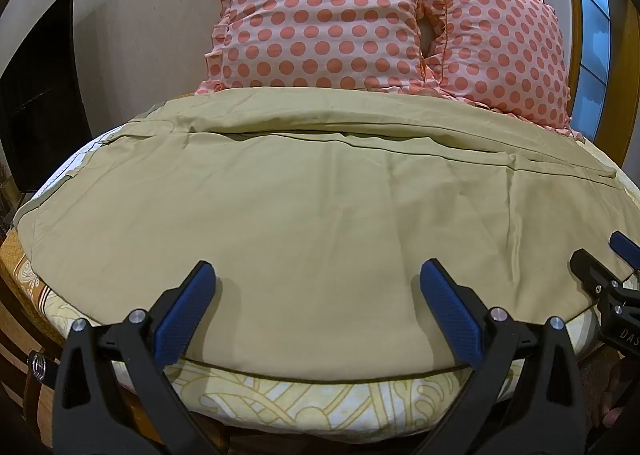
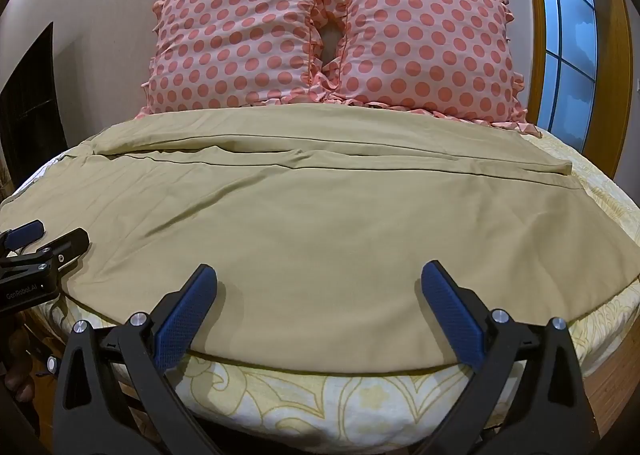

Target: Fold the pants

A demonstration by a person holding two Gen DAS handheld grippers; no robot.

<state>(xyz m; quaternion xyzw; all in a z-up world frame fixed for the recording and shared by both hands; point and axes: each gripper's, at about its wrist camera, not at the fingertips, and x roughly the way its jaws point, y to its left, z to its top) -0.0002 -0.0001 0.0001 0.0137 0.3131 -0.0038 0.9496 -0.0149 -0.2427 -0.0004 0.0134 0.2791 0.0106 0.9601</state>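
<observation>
Khaki pants (image 1: 304, 215) lie spread flat across the bed, folded lengthwise, with a seam line running across the far part; they also fill the right wrist view (image 2: 320, 223). My left gripper (image 1: 318, 275) is open and empty, hovering just above the near edge of the pants. My right gripper (image 2: 320, 279) is open and empty over the same near edge, further right. The right gripper shows at the right edge of the left wrist view (image 1: 604, 259). The left gripper shows at the left edge of the right wrist view (image 2: 44, 237).
Two pink polka-dot pillows (image 1: 328, 15) (image 2: 424, 43) stand at the head of the bed behind the pants. A yellow patterned sheet (image 2: 320, 399) covers the mattress below the near edge. A window (image 2: 568, 35) is at the right, a dark screen (image 1: 36, 103) at the left.
</observation>
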